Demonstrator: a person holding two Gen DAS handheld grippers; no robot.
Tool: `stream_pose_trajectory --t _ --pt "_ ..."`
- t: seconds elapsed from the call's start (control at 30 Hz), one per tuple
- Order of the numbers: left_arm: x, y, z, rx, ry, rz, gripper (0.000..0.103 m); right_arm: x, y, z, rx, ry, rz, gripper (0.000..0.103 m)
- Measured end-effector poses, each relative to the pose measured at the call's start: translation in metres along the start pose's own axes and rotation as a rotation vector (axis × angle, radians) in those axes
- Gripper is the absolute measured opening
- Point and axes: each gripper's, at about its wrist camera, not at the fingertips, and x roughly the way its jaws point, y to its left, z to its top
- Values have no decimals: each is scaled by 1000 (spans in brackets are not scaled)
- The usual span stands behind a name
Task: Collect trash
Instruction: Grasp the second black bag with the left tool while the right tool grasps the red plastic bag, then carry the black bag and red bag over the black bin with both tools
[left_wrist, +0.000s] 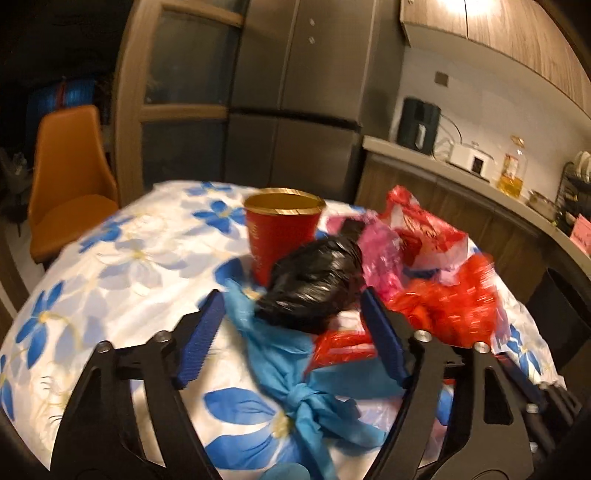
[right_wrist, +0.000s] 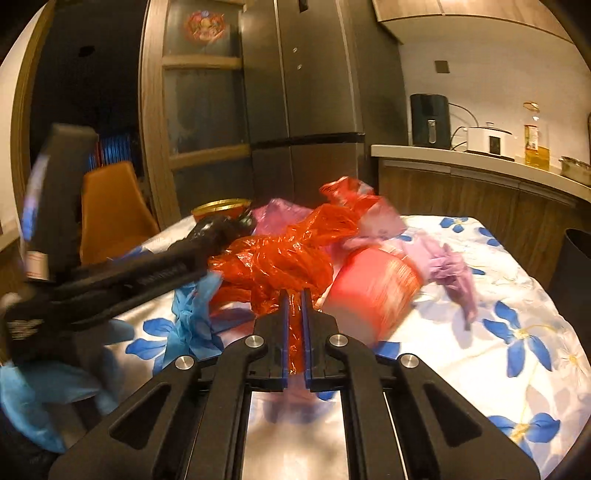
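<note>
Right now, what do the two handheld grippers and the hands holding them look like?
Both the left gripper and right gripper have matte black angular linkage arms with triangular cut-outs, silver pivot bolts and ribbed blue pads. The left's body carries white labels. A blue glove covers one hand.

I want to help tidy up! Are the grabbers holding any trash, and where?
The right gripper pinches the near edge of the red plastic bag. The left gripper is open around the black bag.

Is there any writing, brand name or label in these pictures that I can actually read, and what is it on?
None can be read.
Red cup: pale print, blurred.
Red and white bag: red marks, blurred.
Red tub: label smeared.
Oil bottle: label too small.
Left gripper: stickers on its body, too blurred.
Door decoration: no legible characters.
</note>
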Motion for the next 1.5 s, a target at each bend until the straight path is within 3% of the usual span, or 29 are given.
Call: stream_pose_trajectory --t 0.03,0.2,0.33,0.83,1.5 --pt "4 0 0 -3 17 -9 63 -5 -3 1 5 -6 2 6" --pt "15 1 0 -24 58 -49 25 -22 -11 4 18 -30 -13 6" --pt "8 -2 0 -14 32 -45 12 -29 -20 5 33 -41 -29 6" --pt "-81 -32 18 -22 -163 -110 10 -77 -56 13 83 -129 -100 6" --pt "-91 -141 1 107 -148 -263 10 -133 -118 13 137 -207 -243 5"
